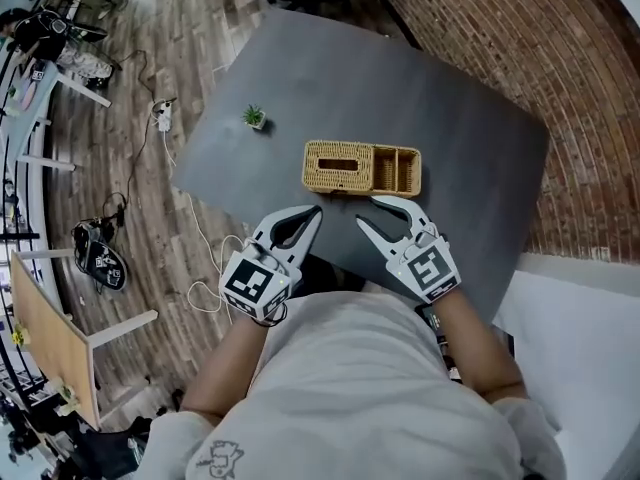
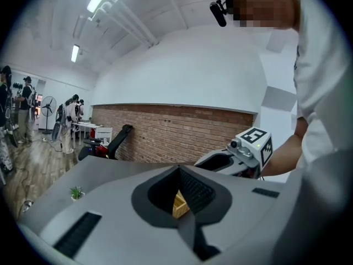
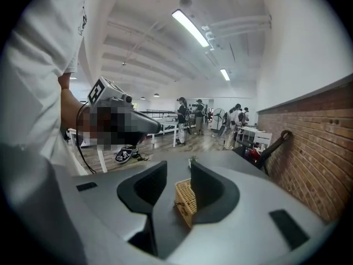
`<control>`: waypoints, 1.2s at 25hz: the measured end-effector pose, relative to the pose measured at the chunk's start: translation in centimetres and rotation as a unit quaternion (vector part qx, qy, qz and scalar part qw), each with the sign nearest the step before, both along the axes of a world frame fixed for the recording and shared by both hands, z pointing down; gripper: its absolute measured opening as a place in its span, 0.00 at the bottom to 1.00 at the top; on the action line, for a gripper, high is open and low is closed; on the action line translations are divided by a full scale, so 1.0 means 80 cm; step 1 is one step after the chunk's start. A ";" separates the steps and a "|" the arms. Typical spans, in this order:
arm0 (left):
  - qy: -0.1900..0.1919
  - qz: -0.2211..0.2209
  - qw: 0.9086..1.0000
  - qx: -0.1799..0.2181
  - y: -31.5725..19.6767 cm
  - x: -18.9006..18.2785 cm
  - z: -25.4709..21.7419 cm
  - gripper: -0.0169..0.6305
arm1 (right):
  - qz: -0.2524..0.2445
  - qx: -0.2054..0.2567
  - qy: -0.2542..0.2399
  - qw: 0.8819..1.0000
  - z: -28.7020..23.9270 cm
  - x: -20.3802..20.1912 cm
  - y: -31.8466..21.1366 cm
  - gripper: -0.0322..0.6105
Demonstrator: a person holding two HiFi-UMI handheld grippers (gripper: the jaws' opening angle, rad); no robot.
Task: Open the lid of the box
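1. Grey jaws of the left gripper [image 1: 316,211] meet at the tips, empty; the right gripper [image 1: 366,209] gapes, empty.
2. The wicker box [image 1: 361,168] sits mid-frame, just above both.
3. Approach stage: next, catch the lid [image 1: 338,165] edge.

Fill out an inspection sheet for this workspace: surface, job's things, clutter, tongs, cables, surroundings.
Surface: dark grey tabletop, mostly bare.
Job's things: rectangular woven wicker box, its slotted lid lying flat; two open compartments beside it.
Clutter: small green potted plant, apart from the box.
Tongs: left tongs shut, empty; right tongs open, empty; both short of the box.
Cables: white cable on the floor from a white power strip.
Surroundings: wood-plank floor, red brick wall, people far off.
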State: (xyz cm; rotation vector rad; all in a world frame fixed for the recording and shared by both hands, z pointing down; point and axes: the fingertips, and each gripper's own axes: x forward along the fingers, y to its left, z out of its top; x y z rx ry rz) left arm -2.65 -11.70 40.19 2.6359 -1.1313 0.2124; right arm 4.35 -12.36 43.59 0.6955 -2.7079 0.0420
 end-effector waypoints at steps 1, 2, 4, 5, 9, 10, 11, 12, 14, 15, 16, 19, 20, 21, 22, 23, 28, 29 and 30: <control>0.000 -0.001 1.000 -0.004 -0.005 -0.004 0.006 0.04 | -0.003 -0.002 0.008 1.000 0.008 -0.003 -0.005 0.27; 0.000 -0.002 1.000 -0.008 -0.011 -0.007 0.011 0.04 | -0.006 -0.004 0.016 1.000 0.016 -0.006 -0.010 0.27; 0.000 -0.003 1.000 -0.016 -0.020 -0.014 0.021 0.04 | -0.013 -0.008 0.033 0.999 0.032 -0.011 -0.019 0.27; -0.001 -0.003 1.000 -0.020 -0.024 -0.018 0.025 0.04 | -0.017 -0.010 0.043 0.999 0.041 -0.014 -0.023 0.27; -0.013 0.007 1.000 -0.026 -0.040 -0.031 0.043 0.04 | -0.022 -0.031 0.088 0.995 0.088 -0.020 -0.039 0.27; -0.018 0.012 0.999 -0.027 -0.045 -0.034 0.048 0.04 | -0.023 -0.035 0.095 0.995 0.098 -0.022 -0.044 0.27; -0.021 0.017 0.999 -0.028 -0.049 -0.037 0.052 0.04 | -0.024 -0.040 0.102 0.994 0.107 -0.025 -0.049 0.27; -0.023 0.022 0.999 -0.031 -0.054 -0.039 0.057 0.04 | -0.026 -0.043 0.108 0.993 0.115 -0.027 -0.052 0.27; -0.026 0.029 0.999 -0.037 -0.061 -0.043 0.066 0.04 | -0.032 -0.048 0.122 0.991 0.131 -0.032 -0.057 0.27; -0.029 0.033 0.998 -0.040 -0.064 -0.044 0.072 0.04 | -0.035 -0.050 0.131 0.990 0.139 -0.035 -0.058 0.27; -0.031 0.036 0.998 -0.044 -0.066 -0.046 0.078 0.04 | -0.040 -0.051 0.140 0.988 0.147 -0.037 -0.060 0.27; -0.024 0.041 0.997 -0.059 -0.078 -0.048 0.095 0.04 | -0.056 -0.049 0.170 0.983 0.170 -0.041 -0.066 0.27; -0.021 0.044 0.997 -0.066 -0.080 -0.048 0.102 0.04 | -0.061 -0.047 0.179 0.981 0.178 -0.041 -0.067 0.27; -0.019 0.049 0.996 -0.072 -0.081 -0.047 0.110 0.04 | -0.066 -0.047 0.188 0.979 0.185 -0.040 -0.067 0.27; -0.020 0.056 0.995 -0.077 -0.080 -0.047 0.118 0.04 | -0.069 -0.047 0.194 0.977 0.192 -0.041 -0.066 0.27; -0.023 0.061 0.995 -0.080 -0.081 -0.048 0.126 0.04 | -0.071 -0.048 0.200 0.976 0.199 -0.042 -0.066 0.27; -0.027 0.068 0.993 -0.091 -0.096 -0.059 0.147 0.04 | -0.089 -0.044 0.233 0.967 0.227 -0.052 -0.073 0.27; -0.030 0.070 0.993 -0.095 -0.098 -0.061 0.151 0.04 | -0.094 -0.042 0.240 0.965 0.232 -0.053 -0.073 0.27; -0.030 0.073 0.992 -0.097 -0.100 -0.061 0.154 0.04 | -0.098 -0.040 0.246 0.964 0.236 -0.054 -0.073 0.27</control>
